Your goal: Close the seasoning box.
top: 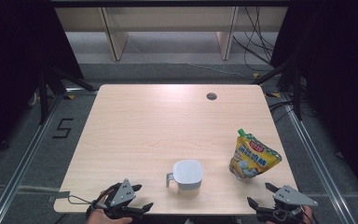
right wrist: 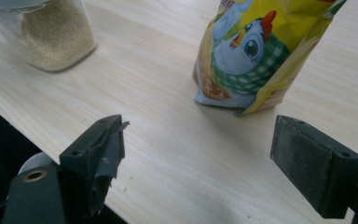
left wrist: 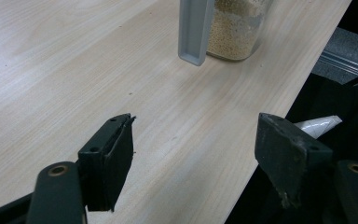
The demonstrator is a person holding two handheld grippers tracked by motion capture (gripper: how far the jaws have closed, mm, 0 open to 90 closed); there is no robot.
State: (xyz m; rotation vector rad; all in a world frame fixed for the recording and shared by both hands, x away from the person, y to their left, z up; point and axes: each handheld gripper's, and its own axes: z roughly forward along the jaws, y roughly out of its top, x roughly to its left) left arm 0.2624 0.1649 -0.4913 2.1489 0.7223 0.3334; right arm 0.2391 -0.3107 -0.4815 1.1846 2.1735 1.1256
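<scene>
While I hold both tools at the near edge of the table (top: 135,116), my left gripper (top: 129,199) has its 2 jaws spread wide with nothing between them, over bare wood at the table's front edge. My right gripper (top: 266,196) is spread just as wide and also grips nothing. Ahead of the left one, near but not touching, stands the clear jar (top: 187,174) with its grey lid and side handle, holding pale grain. Ahead of the right one stands the yellow pouch (top: 252,157), tilted, green cap on top, a cartoon chicken and green check on its front; its red label's writing is too small to read. Jar and pouch stand apart.
</scene>
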